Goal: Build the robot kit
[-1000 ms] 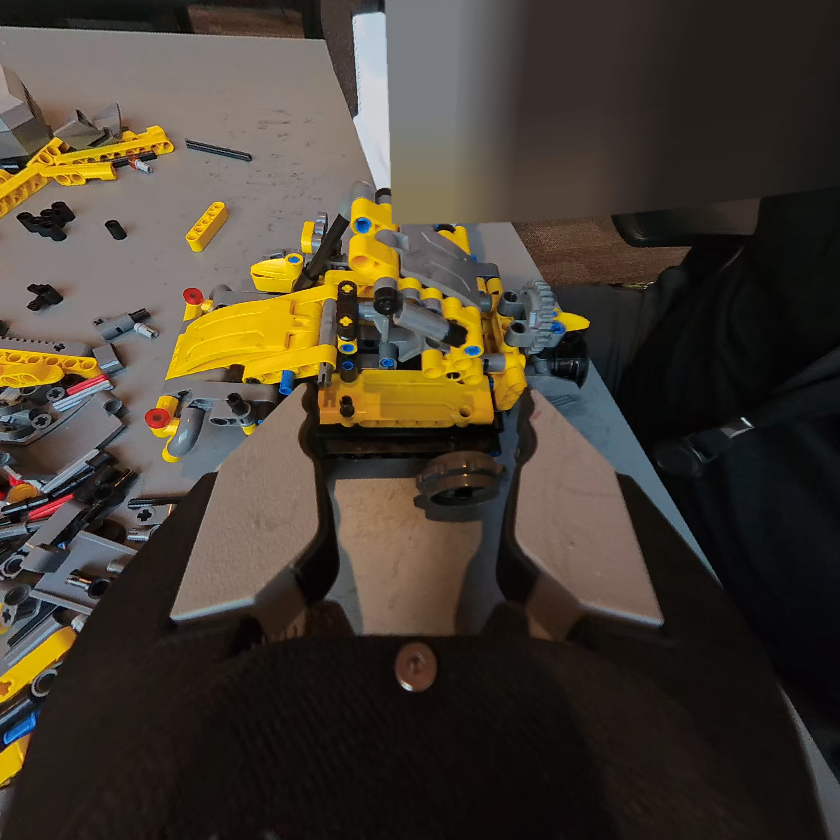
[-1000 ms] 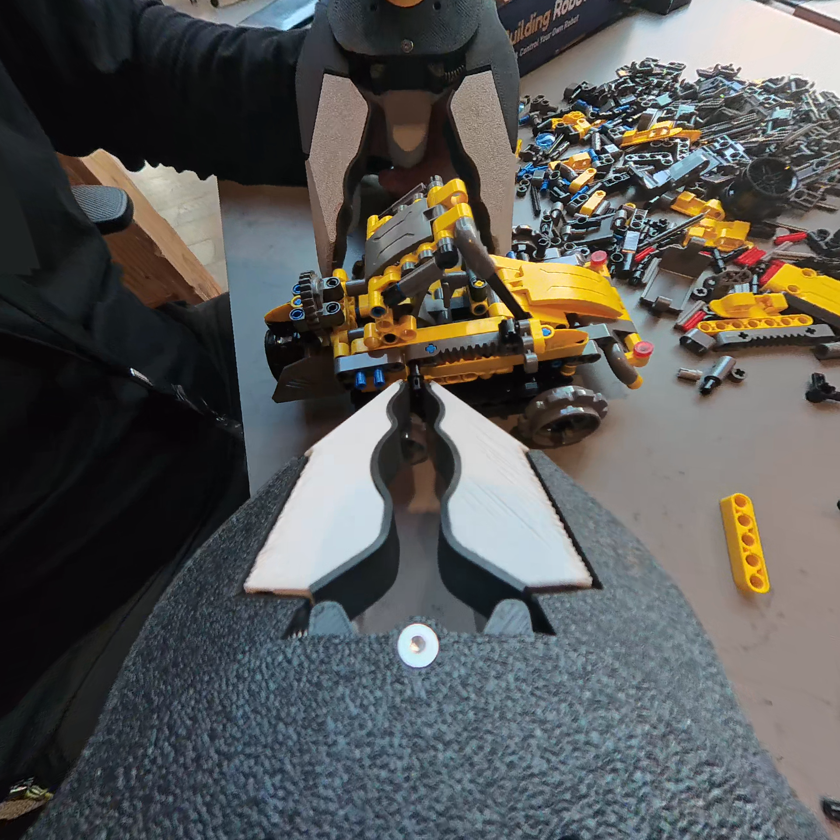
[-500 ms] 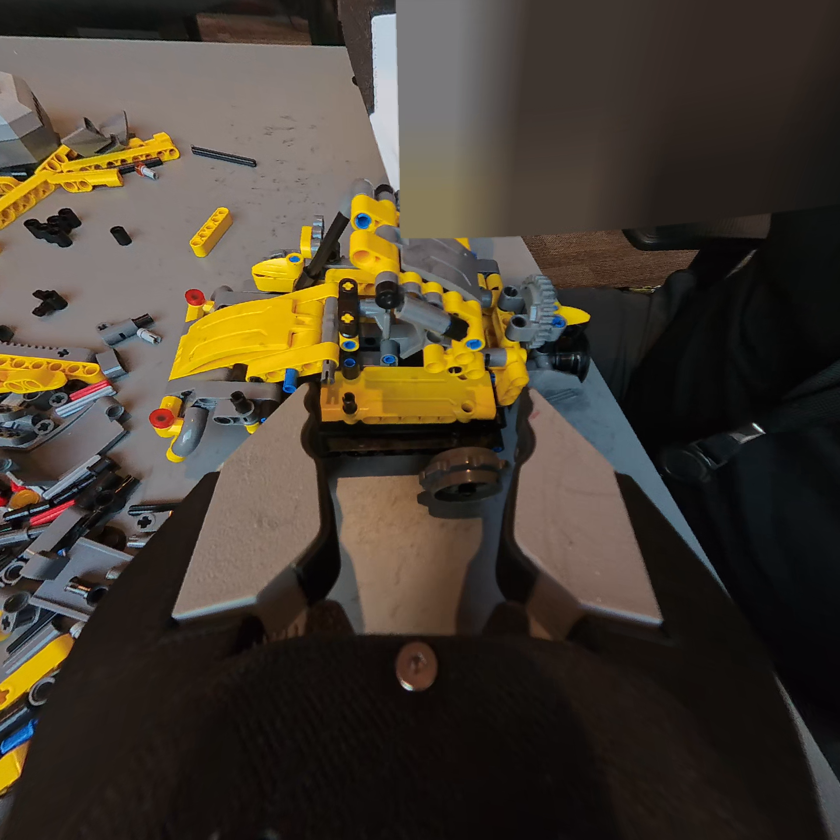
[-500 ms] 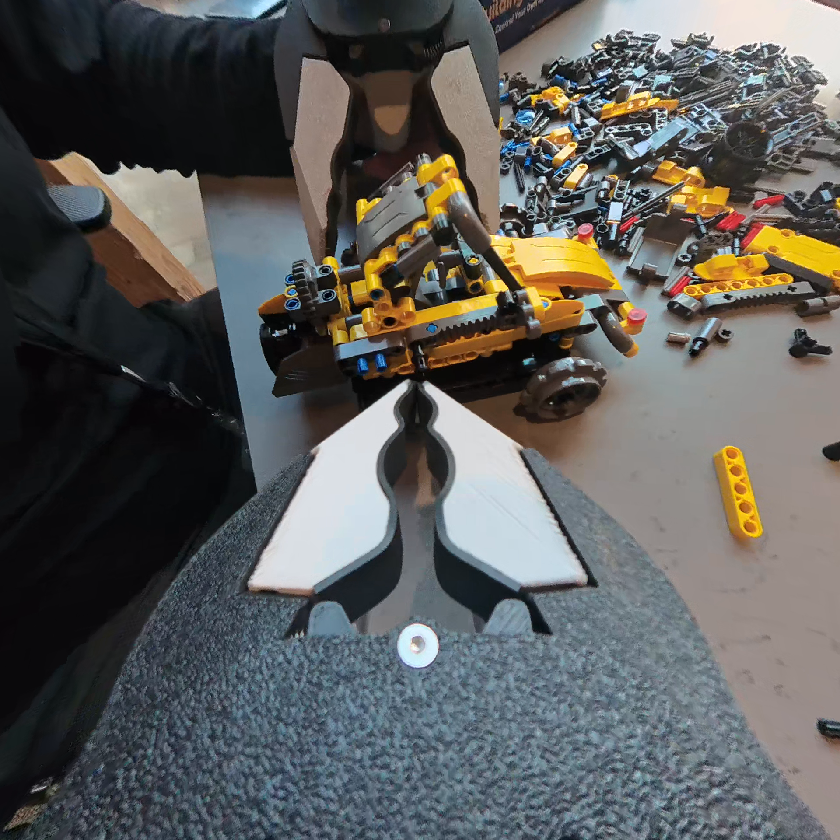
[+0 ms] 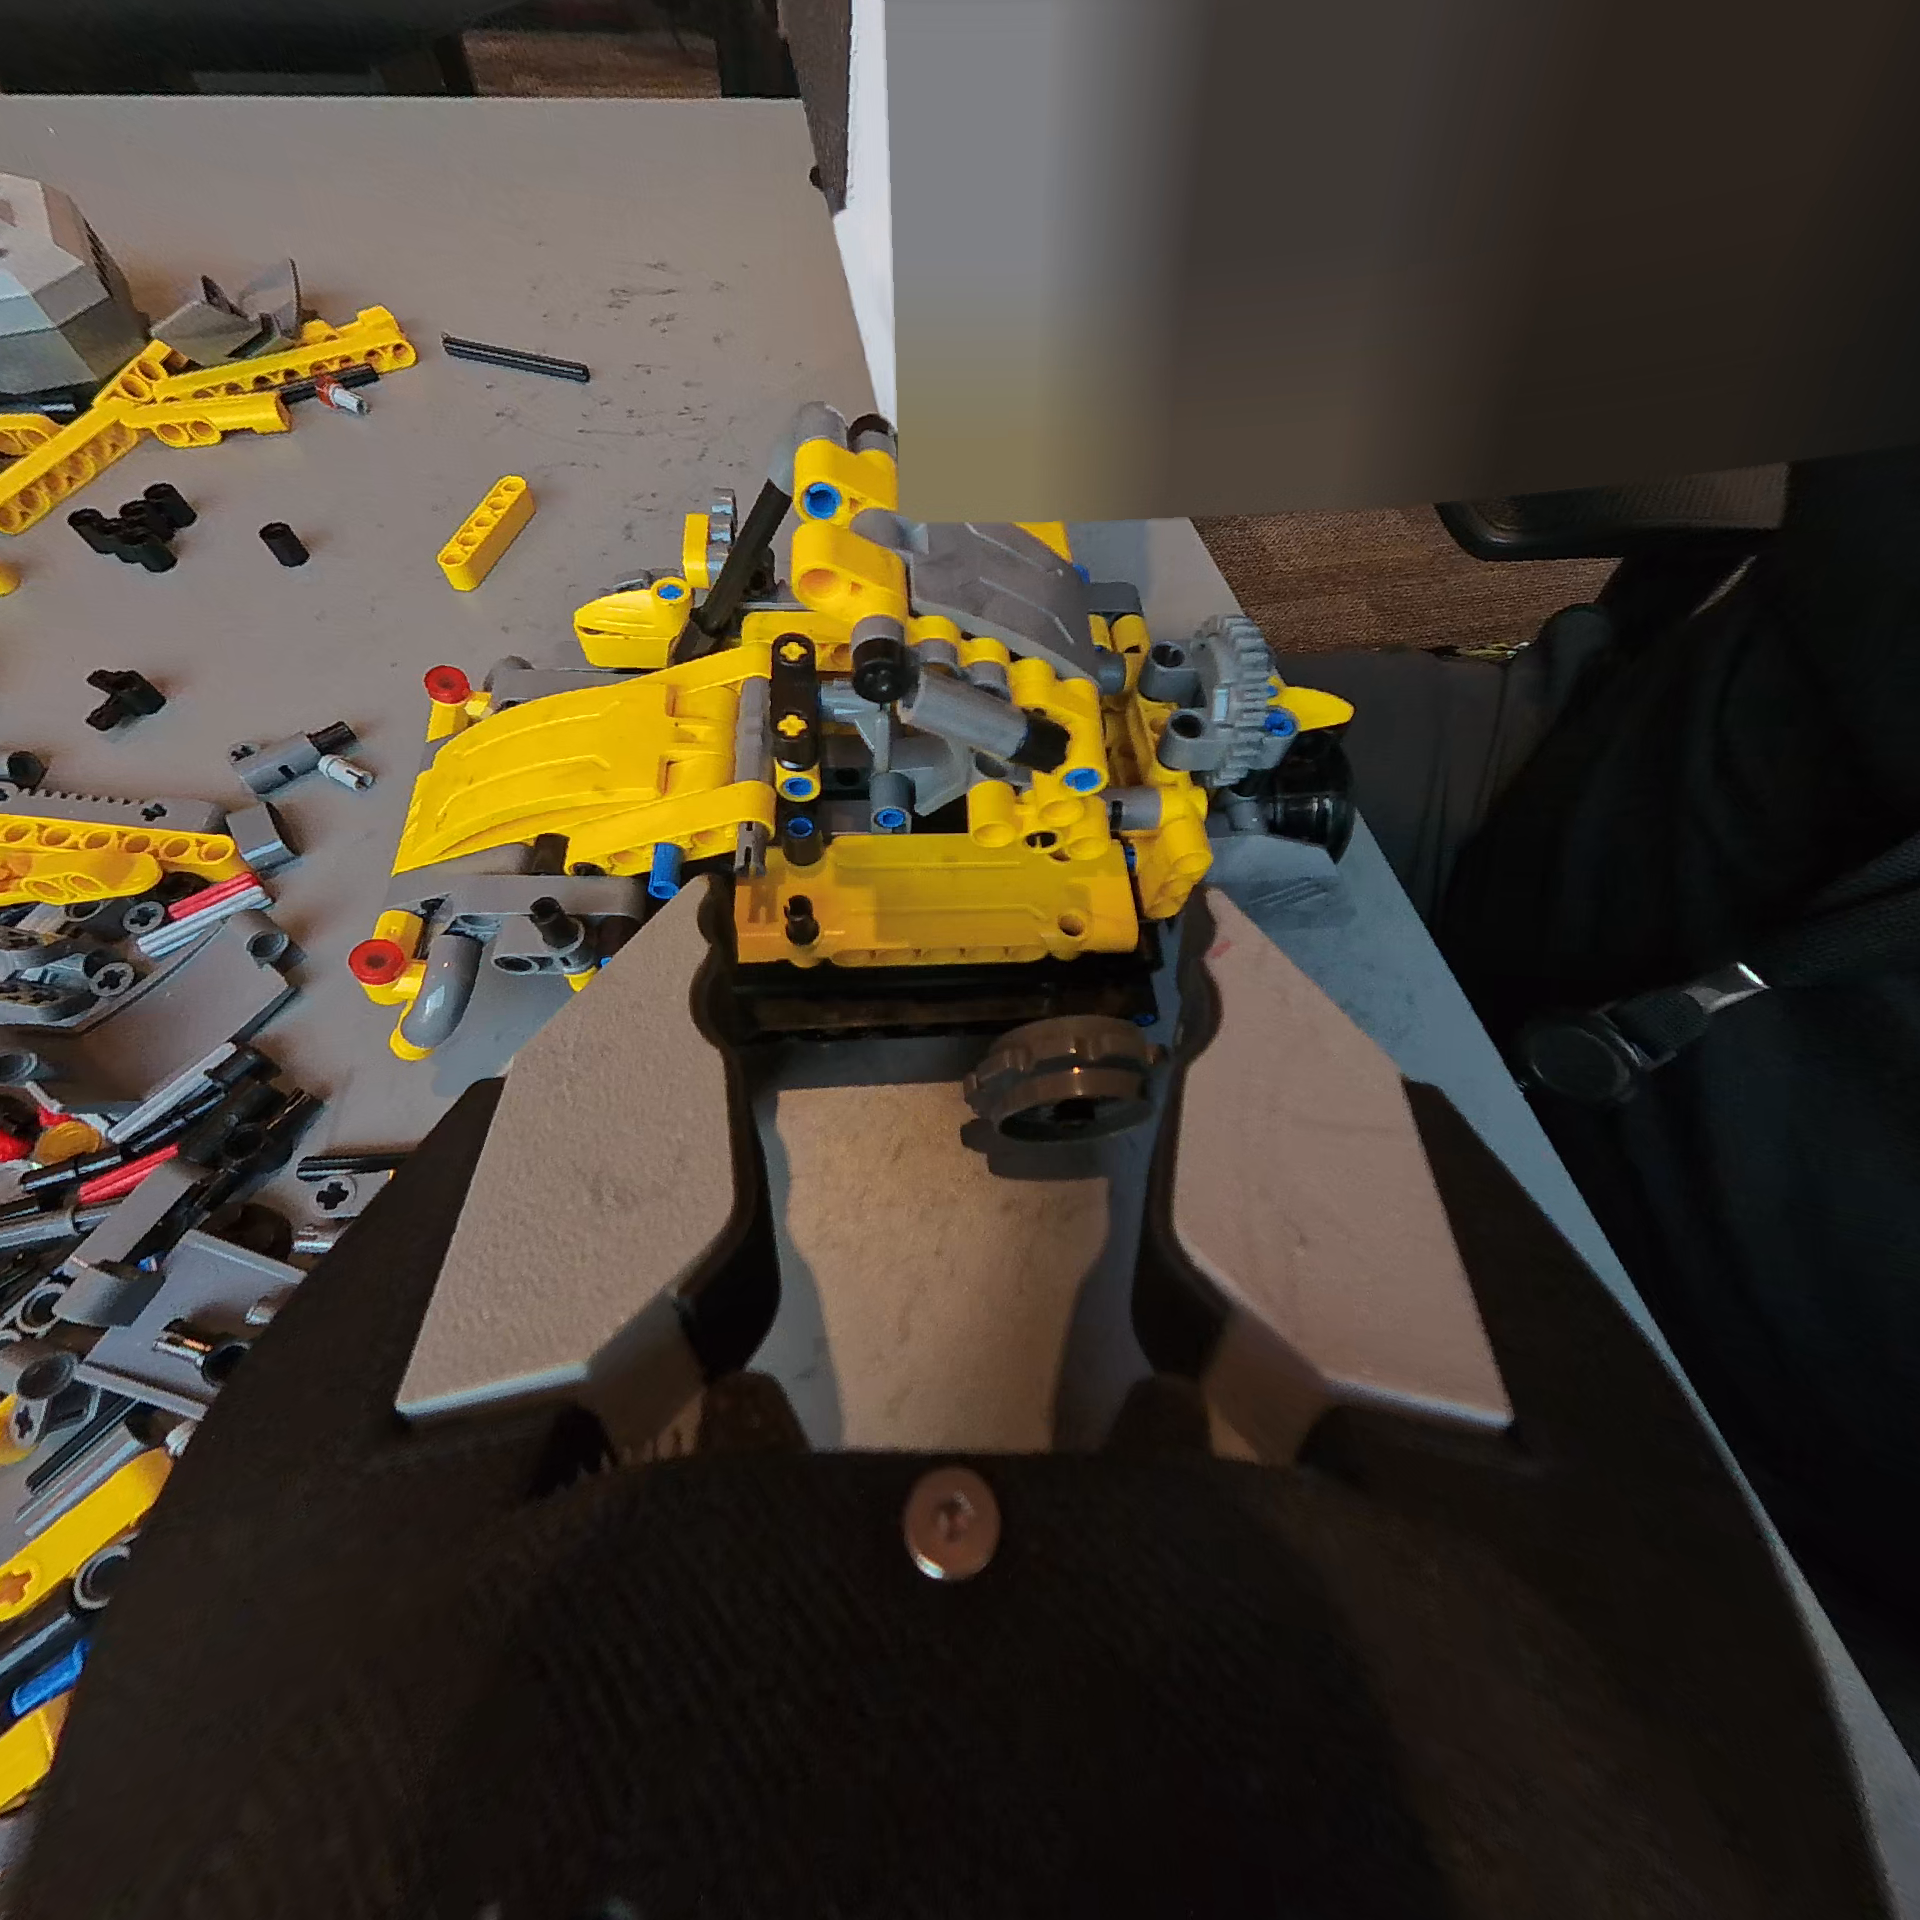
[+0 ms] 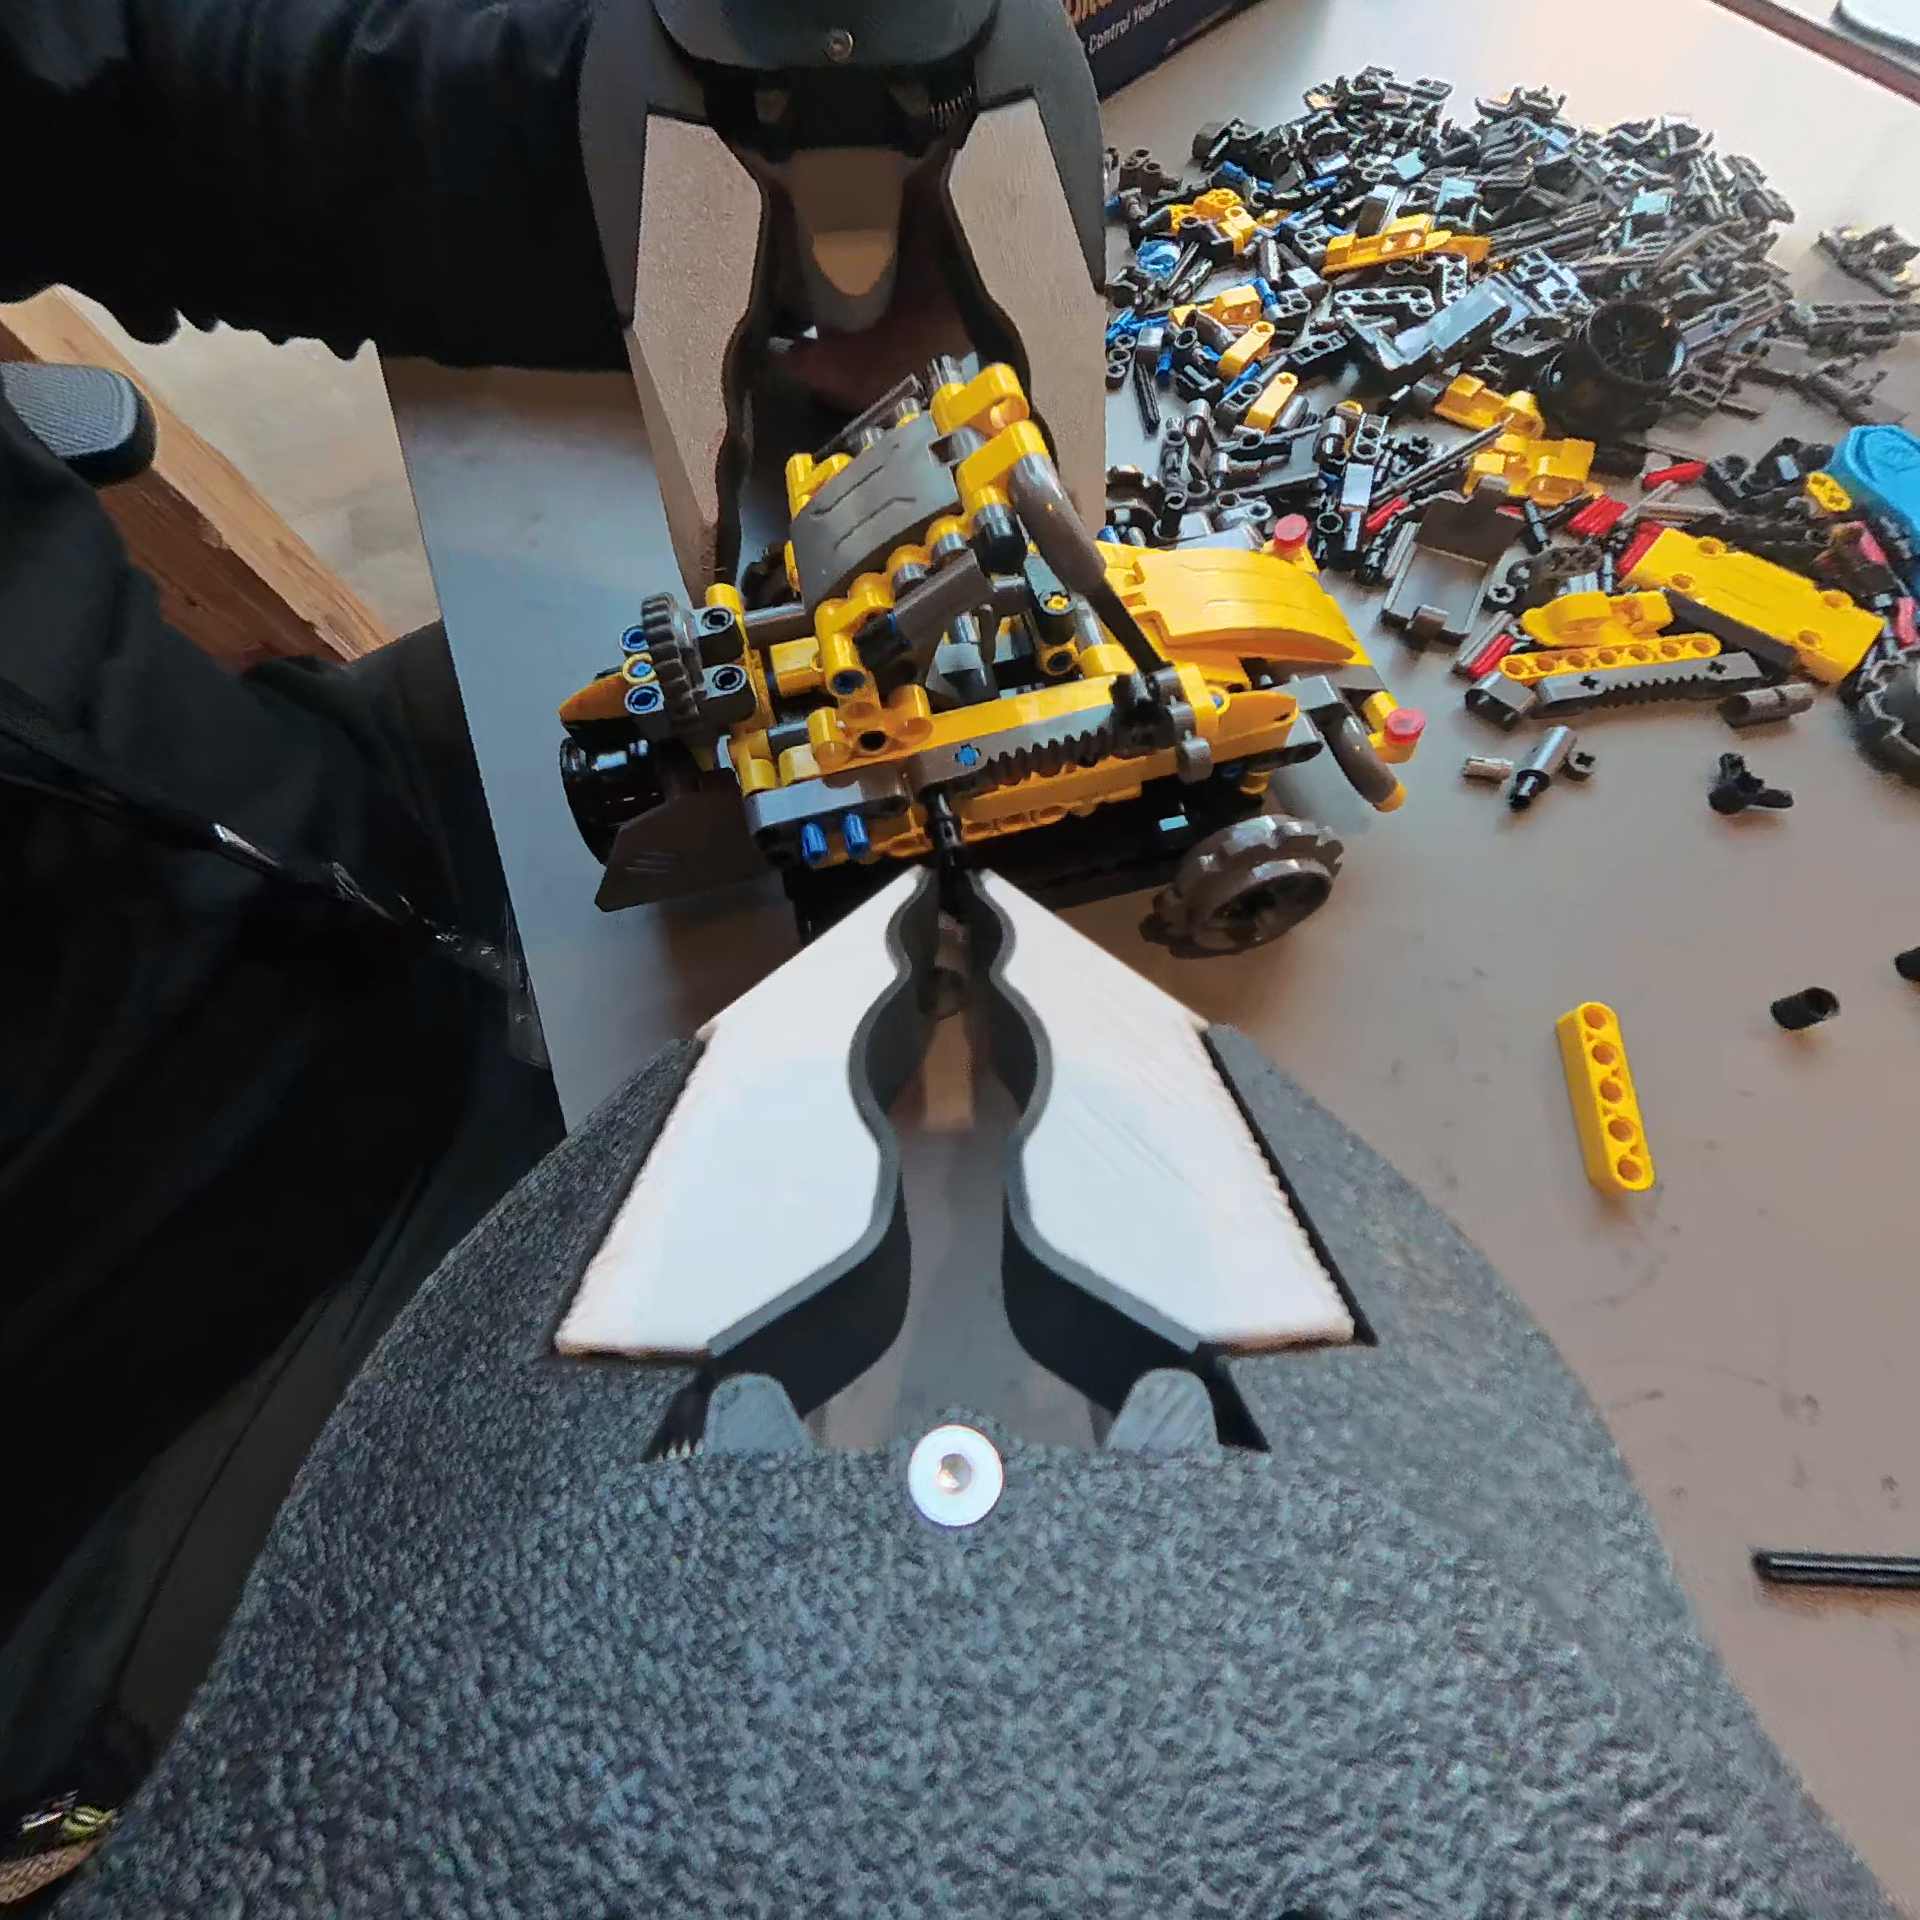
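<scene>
A yellow and grey brick-built vehicle model (image 5: 935, 790) stands near the table's edge. My left gripper (image 5: 945, 935) is shut on the model, one finger on each side of its yellow body. A grey wheel (image 5: 1070, 1081) sits at its base between the fingers. In the right wrist view the model (image 6: 987, 707) is side-on and the left gripper (image 6: 894, 520) straddles it from the far side. My right gripper (image 6: 951, 888) is shut on a thin black pin (image 6: 943, 831). The pin's far end meets the model's side, below the grey toothed rack (image 6: 1049, 753).
A large pile of loose black, grey and yellow parts (image 6: 1507, 312) covers the table to the right. A yellow beam (image 6: 1605, 1107) and a black axle (image 6: 1839, 1567) lie apart nearer me. The table edge (image 6: 468, 727) runs just left of the model, with a person's dark clothing beyond. The tips of one gripper are about 8 centimeters away from the tips of the other.
The right gripper has drawn back a little from the model's side, and the black pin now shows beyond its tips. The left gripper's hold on the model has not changed.
</scene>
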The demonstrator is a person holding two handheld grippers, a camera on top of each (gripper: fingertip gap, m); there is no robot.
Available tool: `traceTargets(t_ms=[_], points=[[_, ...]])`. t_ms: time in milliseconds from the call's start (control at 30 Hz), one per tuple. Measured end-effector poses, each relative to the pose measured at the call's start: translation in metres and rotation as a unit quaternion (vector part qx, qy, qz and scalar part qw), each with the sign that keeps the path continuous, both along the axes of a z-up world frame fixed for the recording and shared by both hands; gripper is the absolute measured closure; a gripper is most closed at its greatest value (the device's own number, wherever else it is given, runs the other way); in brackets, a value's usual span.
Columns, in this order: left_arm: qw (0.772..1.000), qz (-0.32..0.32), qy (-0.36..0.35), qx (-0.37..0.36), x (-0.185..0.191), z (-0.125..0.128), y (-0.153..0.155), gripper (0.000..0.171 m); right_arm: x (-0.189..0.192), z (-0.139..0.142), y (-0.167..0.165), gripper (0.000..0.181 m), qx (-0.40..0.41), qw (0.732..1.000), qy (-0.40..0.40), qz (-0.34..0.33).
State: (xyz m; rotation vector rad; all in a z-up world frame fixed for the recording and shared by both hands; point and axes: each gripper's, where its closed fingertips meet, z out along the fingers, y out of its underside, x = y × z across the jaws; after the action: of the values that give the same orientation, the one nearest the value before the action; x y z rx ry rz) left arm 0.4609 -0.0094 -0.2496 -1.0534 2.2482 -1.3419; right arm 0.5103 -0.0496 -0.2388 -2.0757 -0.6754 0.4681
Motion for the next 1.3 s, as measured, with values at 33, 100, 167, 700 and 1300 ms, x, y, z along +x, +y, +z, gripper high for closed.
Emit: traceTargets(t_ms=[33, 100, 167, 700, 1300], points=[[1.000, 0.000, 0.000, 0.000, 0.000, 0.000, 0.000, 0.088, -0.001, -0.002, -0.001, 0.176, -0.001, 1.000, 0.003, -0.001], [1.000, 0.001, 0.000, 0.001, 0.000, 0.000, 0.000, 0.088, -0.004, -0.001, -0.001, 0.181, 0.010, 1.000, 0.011, 0.000], [1.000, 0.001, -0.001, 0.002, 0.000, 0.000, 0.000, 0.088, -0.003, -0.001, 0.000, 0.181, 0.018, 1.000, 0.007, -0.008], [1.000, 0.009, -0.005, 0.011, 0.002, -0.001, 0.001, 0.097, -0.001, 0.004, 0.002, 0.181, 0.065, 0.997, -0.006, -0.040], [1.000, 0.003, 0.012, -0.026, 0.002, 0.003, 0.011, 0.113, 0.001, 0.003, 0.006, 0.181, 0.050, 0.998, 0.019, 0.037]])
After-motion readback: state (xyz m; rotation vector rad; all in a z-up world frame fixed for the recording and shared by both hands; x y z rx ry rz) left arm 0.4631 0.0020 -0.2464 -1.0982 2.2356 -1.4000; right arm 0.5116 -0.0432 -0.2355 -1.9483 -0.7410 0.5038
